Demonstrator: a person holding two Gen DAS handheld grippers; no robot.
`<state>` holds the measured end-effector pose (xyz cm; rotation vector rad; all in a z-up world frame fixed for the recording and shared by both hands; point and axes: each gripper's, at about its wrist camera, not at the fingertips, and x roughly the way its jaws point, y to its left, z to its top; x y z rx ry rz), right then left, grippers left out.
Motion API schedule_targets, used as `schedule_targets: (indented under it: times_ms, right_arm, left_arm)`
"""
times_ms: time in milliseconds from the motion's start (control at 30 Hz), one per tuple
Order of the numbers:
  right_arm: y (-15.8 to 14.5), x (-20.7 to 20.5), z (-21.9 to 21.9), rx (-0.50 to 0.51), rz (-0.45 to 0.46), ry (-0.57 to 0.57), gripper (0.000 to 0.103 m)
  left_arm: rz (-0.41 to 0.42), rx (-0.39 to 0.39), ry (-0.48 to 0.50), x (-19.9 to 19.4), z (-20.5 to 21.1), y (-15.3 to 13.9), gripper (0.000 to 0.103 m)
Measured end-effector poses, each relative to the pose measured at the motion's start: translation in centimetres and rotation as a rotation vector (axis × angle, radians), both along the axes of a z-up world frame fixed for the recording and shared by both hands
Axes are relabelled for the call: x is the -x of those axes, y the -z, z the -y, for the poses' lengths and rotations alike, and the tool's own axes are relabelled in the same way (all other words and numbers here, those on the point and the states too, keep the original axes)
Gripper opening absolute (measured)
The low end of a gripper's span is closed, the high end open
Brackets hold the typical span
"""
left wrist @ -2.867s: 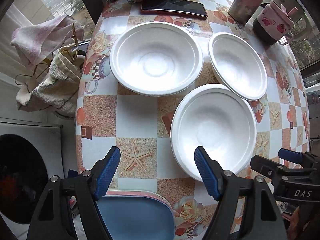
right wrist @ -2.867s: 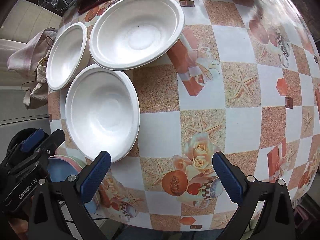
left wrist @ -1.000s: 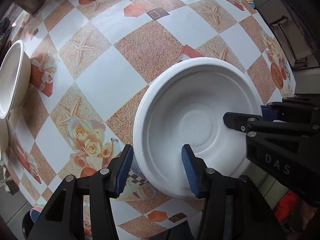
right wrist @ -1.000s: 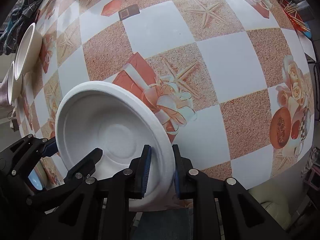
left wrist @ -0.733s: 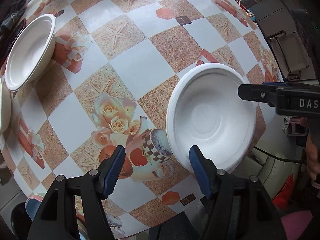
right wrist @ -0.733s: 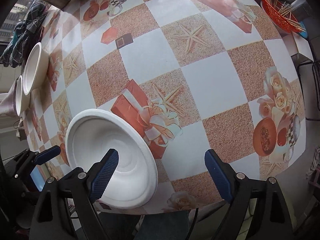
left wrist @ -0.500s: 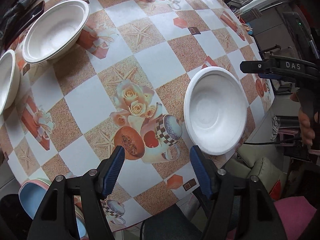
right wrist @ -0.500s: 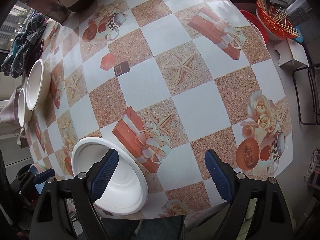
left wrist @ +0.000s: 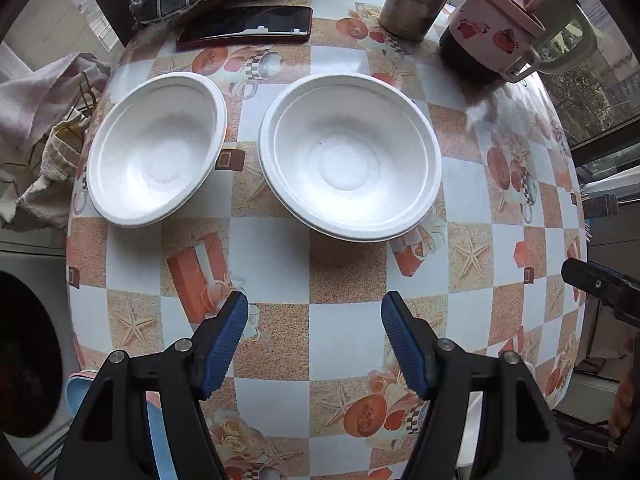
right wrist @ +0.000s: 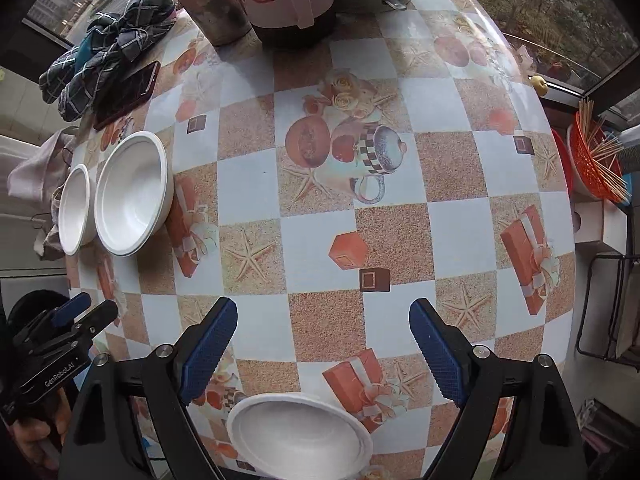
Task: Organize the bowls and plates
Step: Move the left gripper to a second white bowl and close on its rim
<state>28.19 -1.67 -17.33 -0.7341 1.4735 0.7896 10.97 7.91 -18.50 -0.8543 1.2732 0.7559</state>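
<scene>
My left gripper (left wrist: 315, 338) hangs over the bench (left wrist: 348, 276), jaws apart and empty — two bowls (left wrist: 157, 148) (left wrist: 350, 156) sit side by side beyond it. My right gripper (right wrist: 323, 346) gapes wide, empty — a third bowl (right wrist: 298, 432) rests below it.

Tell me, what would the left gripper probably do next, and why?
Probably drop toward the nearer white bowl and take its rim. The left gripper hangs open and empty above the tablecloth, facing two bowls side by side, while a third bowl already sits apart at the table's near edge, so another likely follows it.
</scene>
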Motion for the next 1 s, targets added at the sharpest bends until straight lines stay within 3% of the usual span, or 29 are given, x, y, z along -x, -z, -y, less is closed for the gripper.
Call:
schedule_targets:
  times_ms: [167,333,433,600,833,867,900,1000]
  right_arm:
    - [1.9,1.7,-5.6,-0.013,-0.032,-0.046,0.089]
    - [4.3,3.0,-8.8,-0.003,-0.077,-0.024,0.089]
    - [5.6,3.5,-9.5,0.003,-0.104,0.004,0.089]
    - [7.4,4.3,-10.1,0.011,-0.136,0.028,0.089]
    - [9.4,5.1,-10.9,-0.032,-0.171,0.007,0.089]
    - [9.7,5.3,-10.9,-0.032,-0.177,0.007,0.083]
    - [9.9,5.5,-11.0,-0.028,-0.184,0.007,0.071]
    - [10.5,5.7,-10.8,-0.033,-0.224,0.028,0.059]
  left_arm:
    - [-0.020,-0.060,-0.079,-1.5,-3.1,0.7,0.073]
    - [-0.110,-0.274,0.080,-4.7,-4.5,-0.8,0.073]
    - [-0.143,-0.322,0.186,-6.3,-5.4,-0.3,0.073]
    - [-0.158,-0.291,0.279,-7.9,-7.9,1.3,0.073]
    - [-0.243,-0.246,0.398,-9.8,-9.0,4.2,0.072]
    - [-0.245,-0.235,0.400,-10.0,-9.1,4.5,0.071]
    - [-0.242,-0.221,0.404,-10.1,-9.0,4.6,0.064]
    - [-0.234,-0.174,0.422,-10.7,-8.5,5.1,0.042]
